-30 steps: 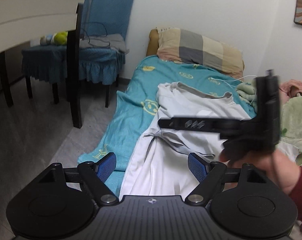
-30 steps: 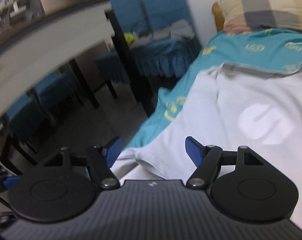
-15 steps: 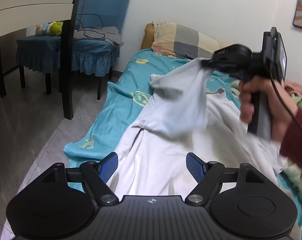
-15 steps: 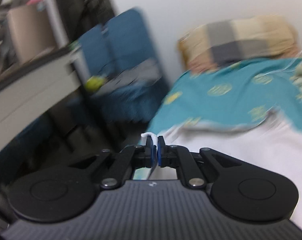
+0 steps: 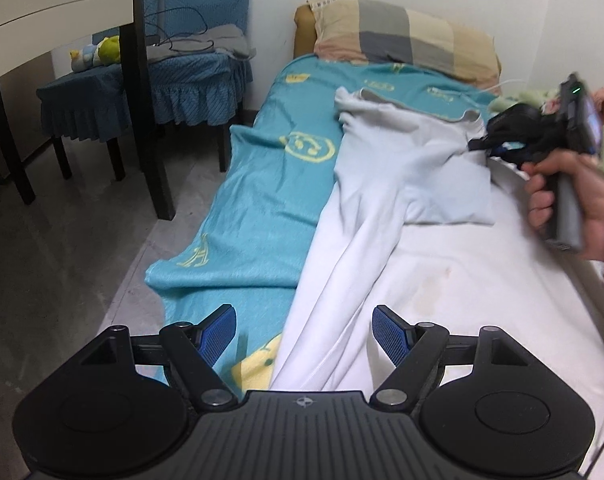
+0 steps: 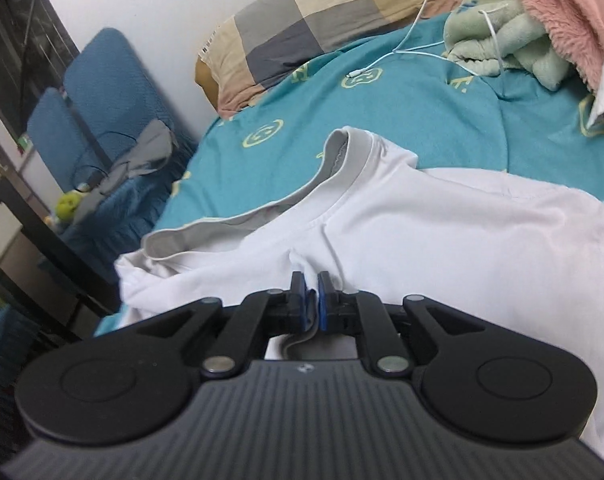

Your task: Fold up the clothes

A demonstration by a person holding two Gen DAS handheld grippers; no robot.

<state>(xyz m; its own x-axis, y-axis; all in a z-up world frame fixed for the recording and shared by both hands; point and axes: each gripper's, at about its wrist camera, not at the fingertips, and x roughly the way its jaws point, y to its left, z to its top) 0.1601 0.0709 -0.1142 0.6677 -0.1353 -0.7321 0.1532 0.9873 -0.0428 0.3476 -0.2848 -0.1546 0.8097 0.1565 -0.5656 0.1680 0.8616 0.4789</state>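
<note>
Seen from the left wrist camera, a white T-shirt (image 5: 442, 264) lies spread along a bed covered by a teal sheet (image 5: 258, 216) with yellow patterns. The left gripper (image 5: 304, 330) hovers at the shirt's near edge with its blue pads wide apart; the shirt's folded edge runs up between them, but neither pad presses on it. Farther up the bed, one sleeve is folded across the shirt's body toward the right. There the right gripper (image 5: 492, 147), held in a person's hand (image 5: 570, 196) with a dark red sleeve, meets the cloth at the sleeve's end. A checked pillow (image 5: 406, 36) rests at the head of the bed, and a blue-covered chair (image 5: 190, 68) stands on the floor to the left.

Next, from the right wrist camera, the right gripper (image 6: 310, 304) has its pads close together, with a small bunch of white shirt fabric between them; the jaws are opening slightly. The shirt's grey-trimmed collar (image 6: 262, 208) lies just ahead on the teal sheet. Beyond it are the pillow, a white cable (image 6: 414, 44), and green and pink fleece blankets (image 6: 518, 36) at upper right.
</note>
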